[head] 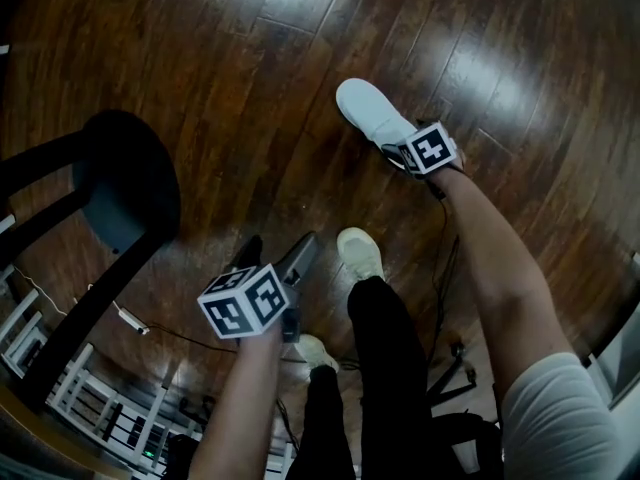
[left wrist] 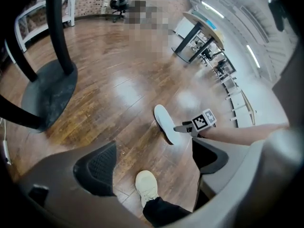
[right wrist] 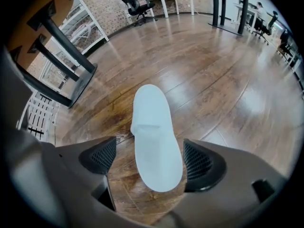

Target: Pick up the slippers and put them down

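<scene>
Dark wooden floor [head: 250, 88] spreads out, a black table base [head: 125, 183] at left. You hold your left gripper [left wrist: 152, 160] back by your shoe [left wrist: 145, 184], jaws apart and empty, seemingly idle. Your right gripper [right wrist: 151, 160] straddles the white slipper [right wrist: 149, 113] lying on the floor, jaws spread either side of its heel, apparently ready to clamp.

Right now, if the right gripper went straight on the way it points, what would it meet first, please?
The white slipper, which already lies between the right gripper's open jaws; past it, only wooden floor, though depth is unclear.
</scene>
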The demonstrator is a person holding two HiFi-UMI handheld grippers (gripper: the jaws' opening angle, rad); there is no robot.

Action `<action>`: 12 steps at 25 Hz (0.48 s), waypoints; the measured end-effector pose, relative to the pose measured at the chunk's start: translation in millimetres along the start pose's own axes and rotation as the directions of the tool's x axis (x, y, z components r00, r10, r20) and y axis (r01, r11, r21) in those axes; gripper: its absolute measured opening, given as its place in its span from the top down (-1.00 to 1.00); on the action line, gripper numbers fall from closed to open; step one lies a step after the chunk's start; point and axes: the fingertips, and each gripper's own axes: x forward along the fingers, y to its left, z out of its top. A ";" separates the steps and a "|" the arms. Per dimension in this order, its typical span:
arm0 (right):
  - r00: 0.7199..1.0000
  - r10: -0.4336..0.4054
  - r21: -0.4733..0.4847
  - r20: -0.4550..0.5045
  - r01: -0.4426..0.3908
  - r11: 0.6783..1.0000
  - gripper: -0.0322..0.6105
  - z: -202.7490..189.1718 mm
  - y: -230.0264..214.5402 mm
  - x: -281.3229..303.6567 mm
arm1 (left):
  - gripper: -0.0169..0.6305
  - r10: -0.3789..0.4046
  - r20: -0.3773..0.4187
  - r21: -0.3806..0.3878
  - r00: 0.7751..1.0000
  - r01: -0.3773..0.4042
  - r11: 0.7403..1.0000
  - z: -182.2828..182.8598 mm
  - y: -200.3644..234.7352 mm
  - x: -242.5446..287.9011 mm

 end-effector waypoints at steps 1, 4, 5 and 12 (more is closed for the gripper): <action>1.000 0.002 -0.001 -0.005 -0.002 1.000 -0.53 -3.3 1.2 -3.1 | -0.60 0.012 0.008 -0.004 1.000 -0.012 1.000 4.3 5.8 -3.2; 1.000 -0.016 -0.021 0.003 0.016 1.000 -0.47 -8.1 -2.9 -11.2 | -0.60 0.044 0.021 0.027 0.999 -0.045 0.999 12.5 16.0 -11.2; 1.000 -0.029 -0.031 0.007 0.029 0.999 -0.41 -10.0 -6.7 -13.5 | -0.60 0.048 0.019 0.031 0.999 -0.049 0.998 12.4 17.3 -12.3; 0.997 -0.075 -0.024 0.007 0.075 0.997 -0.34 -23.9 -15.5 -32.9 | -0.60 0.049 0.024 0.006 0.998 -0.050 0.999 6.3 11.8 -11.3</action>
